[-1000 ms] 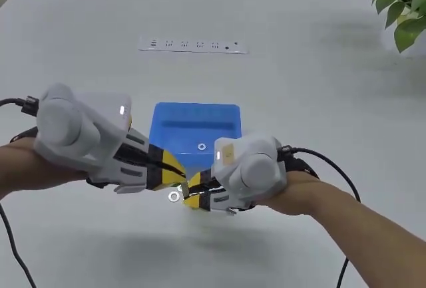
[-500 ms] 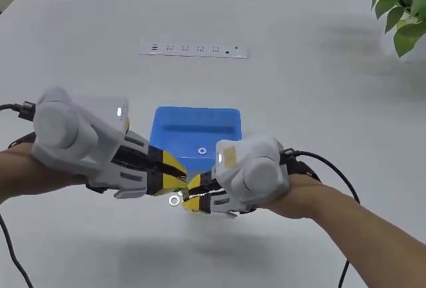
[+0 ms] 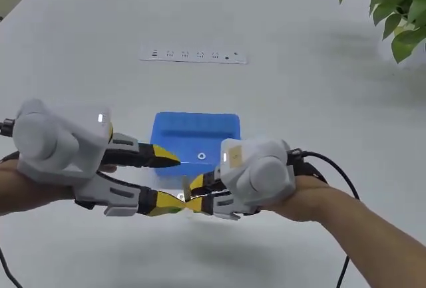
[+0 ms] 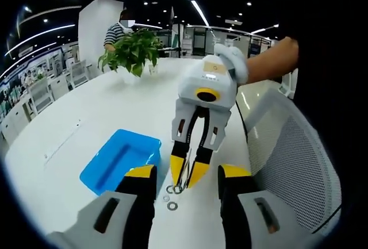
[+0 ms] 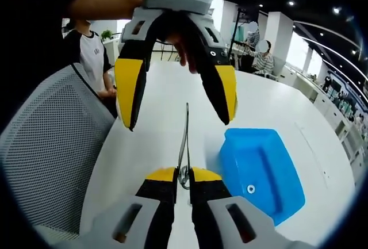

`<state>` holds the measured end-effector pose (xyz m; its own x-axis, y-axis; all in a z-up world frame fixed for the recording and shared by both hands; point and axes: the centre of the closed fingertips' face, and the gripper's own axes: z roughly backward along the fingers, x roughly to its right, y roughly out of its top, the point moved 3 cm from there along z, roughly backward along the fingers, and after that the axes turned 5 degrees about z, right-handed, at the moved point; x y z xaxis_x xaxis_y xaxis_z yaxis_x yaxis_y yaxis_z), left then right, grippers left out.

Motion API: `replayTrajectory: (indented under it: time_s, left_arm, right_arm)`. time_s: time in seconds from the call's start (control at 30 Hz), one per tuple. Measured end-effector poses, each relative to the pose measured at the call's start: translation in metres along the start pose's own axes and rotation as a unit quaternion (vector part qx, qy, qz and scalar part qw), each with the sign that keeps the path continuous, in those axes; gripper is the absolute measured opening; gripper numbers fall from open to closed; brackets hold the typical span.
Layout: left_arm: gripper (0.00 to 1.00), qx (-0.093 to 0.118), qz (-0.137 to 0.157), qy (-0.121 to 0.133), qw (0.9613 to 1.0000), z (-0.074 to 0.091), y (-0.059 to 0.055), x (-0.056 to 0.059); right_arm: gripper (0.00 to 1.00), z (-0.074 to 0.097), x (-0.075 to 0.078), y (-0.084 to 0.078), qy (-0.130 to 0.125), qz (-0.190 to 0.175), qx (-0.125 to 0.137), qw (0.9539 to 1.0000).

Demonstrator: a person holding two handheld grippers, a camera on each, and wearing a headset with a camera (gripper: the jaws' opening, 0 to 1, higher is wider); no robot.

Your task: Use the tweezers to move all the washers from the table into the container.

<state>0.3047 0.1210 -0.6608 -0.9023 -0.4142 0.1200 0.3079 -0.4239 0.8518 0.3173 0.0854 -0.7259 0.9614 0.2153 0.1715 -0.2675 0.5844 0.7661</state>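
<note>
The right gripper (image 5: 183, 175) has its jaws pinched narrow on the tweezers (image 5: 184, 137), which stick out ahead over the table (image 3: 299, 102). Facing it, the left gripper (image 3: 172, 183) holds its jaws spread wide, one on each side of the tweezers, gripping nothing. In the left gripper view two washers (image 4: 172, 190) lie on the table just beside the tweezer tips; whether the tips touch either one cannot be told. Just beyond the grippers stands the blue container (image 3: 193, 125), with a single washer (image 3: 202, 157) lying inside it. Farther back a white power strip (image 3: 193, 55) lies flat on the table, and a green plant (image 3: 393, 8) shows at the far right corner.
</note>
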Motion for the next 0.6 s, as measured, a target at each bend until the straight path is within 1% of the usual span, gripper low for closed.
replayTrajectory:
  time_s: [0.1,0.3,0.5,0.6]
  left_arm:
    - [0.54,0.007,0.009,0.013,0.9999,0.004,-0.004,-0.001]
    - [0.67,0.018,0.026,0.036,0.9988,0.011,-0.007,-0.005]
    - [0.74,0.029,0.034,0.044,0.9981,0.014,-0.008,-0.003]
    - [0.75,0.032,0.04,0.049,0.9975,0.016,-0.009,-0.003]
  right_arm:
    - [0.09,0.004,0.003,0.004,-0.003,0.002,0.002,1.0]
    - [0.09,0.012,0.007,0.012,-0.003,0.005,0.005,1.0]
    - [0.09,0.02,0.014,0.018,-0.004,0.009,0.006,0.9999]
    - [0.09,0.024,0.018,0.021,-0.005,0.01,0.005,0.9999]
